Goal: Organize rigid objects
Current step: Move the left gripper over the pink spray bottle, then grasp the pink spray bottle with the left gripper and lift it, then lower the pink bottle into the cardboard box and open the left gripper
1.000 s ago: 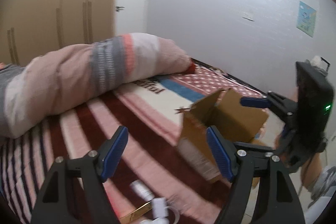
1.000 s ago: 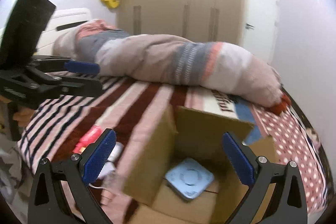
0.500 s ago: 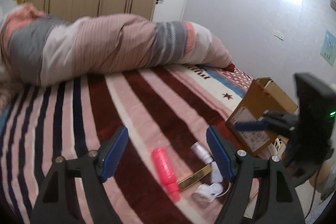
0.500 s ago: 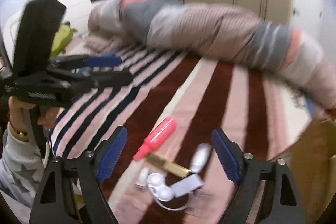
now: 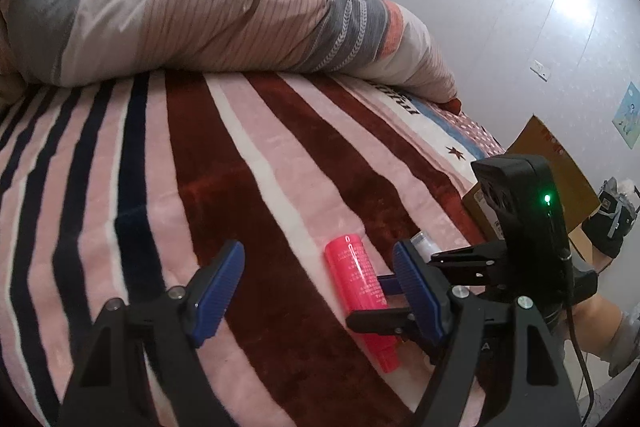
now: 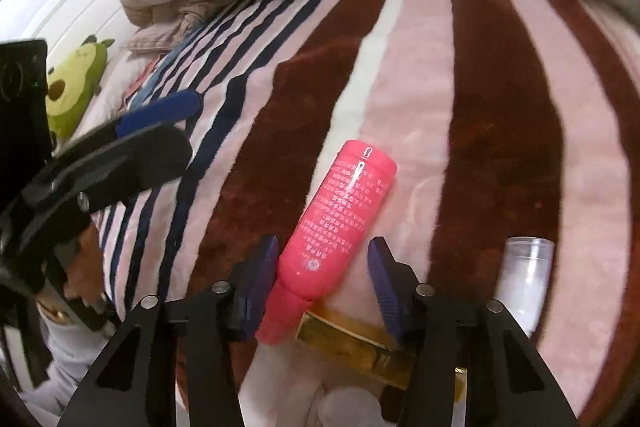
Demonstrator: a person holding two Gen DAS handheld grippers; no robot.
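Observation:
A pink bottle (image 6: 340, 223) lies on the striped bedspread, cap end toward me. My right gripper (image 6: 322, 275) is open, low over the bed, its blue pads on either side of the bottle's neck end without touching it. A gold bar-shaped object (image 6: 356, 345) lies under the gripper, and a clear capped tube (image 6: 524, 279) lies to the right. In the left wrist view the pink bottle (image 5: 356, 279) lies right of centre. My left gripper (image 5: 320, 291) is open and empty above the bed, left of the bottle. The right gripper (image 5: 394, 297) shows there, around the bottle.
A cardboard box (image 5: 560, 179) stands at the bed's right edge. A rolled striped duvet (image 5: 220, 19) lies across the far side. A green avocado plush (image 6: 76, 87) sits at the head end. The striped bedspread (image 5: 120, 167) spreads between them.
Both grippers swung away from the cardboard box toward the loose items. The right gripper has dropped low and now straddles the pink bottle, with its jaws narrower than before.

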